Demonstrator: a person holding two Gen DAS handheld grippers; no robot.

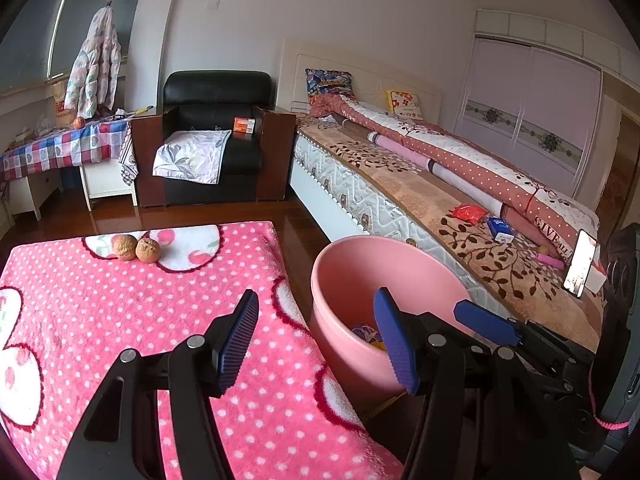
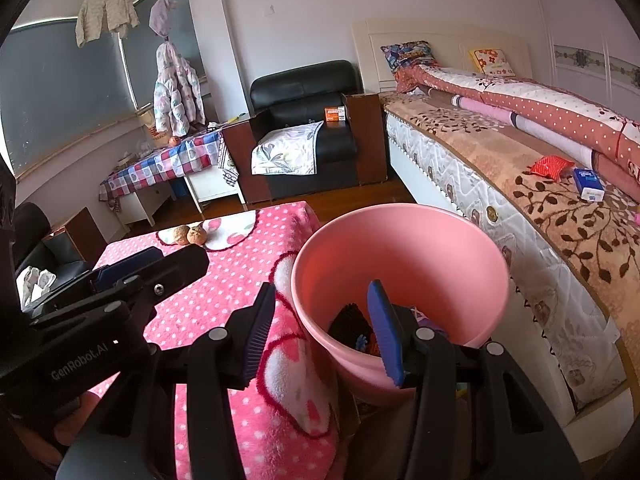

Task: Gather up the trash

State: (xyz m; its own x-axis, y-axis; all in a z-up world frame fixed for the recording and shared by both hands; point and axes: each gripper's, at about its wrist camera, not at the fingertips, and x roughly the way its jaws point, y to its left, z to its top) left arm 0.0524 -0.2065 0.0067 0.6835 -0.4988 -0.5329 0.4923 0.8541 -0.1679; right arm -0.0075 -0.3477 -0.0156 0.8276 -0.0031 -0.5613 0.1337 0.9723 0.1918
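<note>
Pink polka-dot blanket [image 1: 120, 320] is carrying two walnuts [image 1: 136, 247] (seemingly leftover trash); the pink bucket [image 2: 400, 248] beside it is already holding scraps, while the left gripper [image 1: 316, 340] and right gripper [image 2: 324, 332] are hovering spread and empty.

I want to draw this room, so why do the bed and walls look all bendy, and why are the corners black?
Left wrist view: the fisheye lens curves the bed and wardrobe, and its round edge blacks out the corners. Right wrist view: the same bending, and the pink bin looks oversized because it sits close. Both views: soft daylight, no harsh glare, and the floor shines faintly.
</note>
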